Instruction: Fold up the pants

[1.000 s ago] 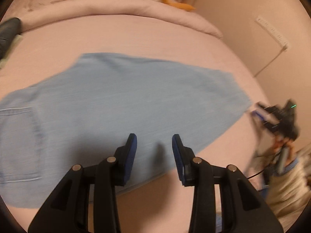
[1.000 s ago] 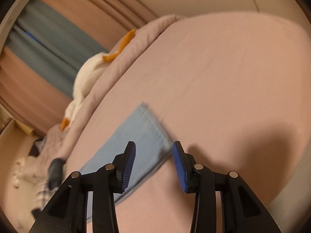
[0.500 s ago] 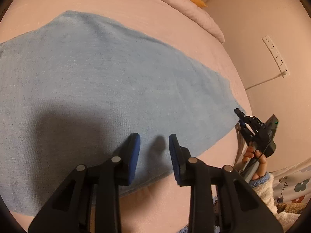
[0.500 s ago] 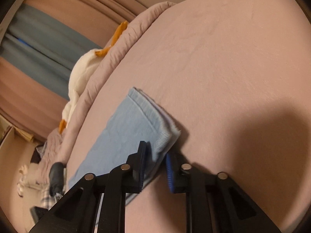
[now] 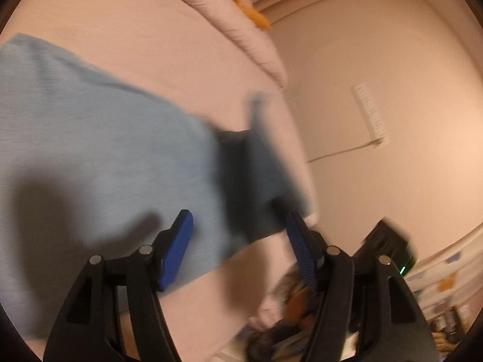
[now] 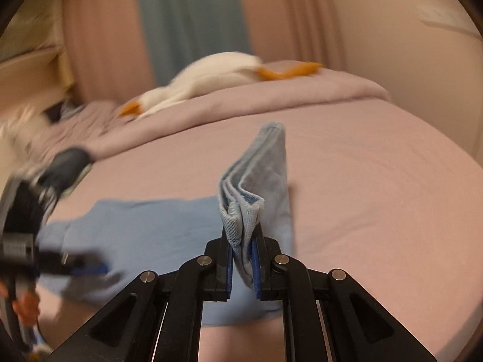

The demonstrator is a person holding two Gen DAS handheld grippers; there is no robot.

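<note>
Pants: light blue denim, paler at hem edges. Bed sheet: plain dusty pink. Quilt: same pink, slightly greyer. Stuffed goose: white, orange beak and feet. Curtains: blue-grey panel between pinkish-tan ones. Right tongs: black, blue pads. Left tongs: same colours. Wall: pale pink-beige.

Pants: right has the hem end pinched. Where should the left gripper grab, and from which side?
Judging by how they lie: the near long edge of the pants, which lies flat under the open left gripper. Come from the bed's near side; the right gripper lifts the hem.
</note>
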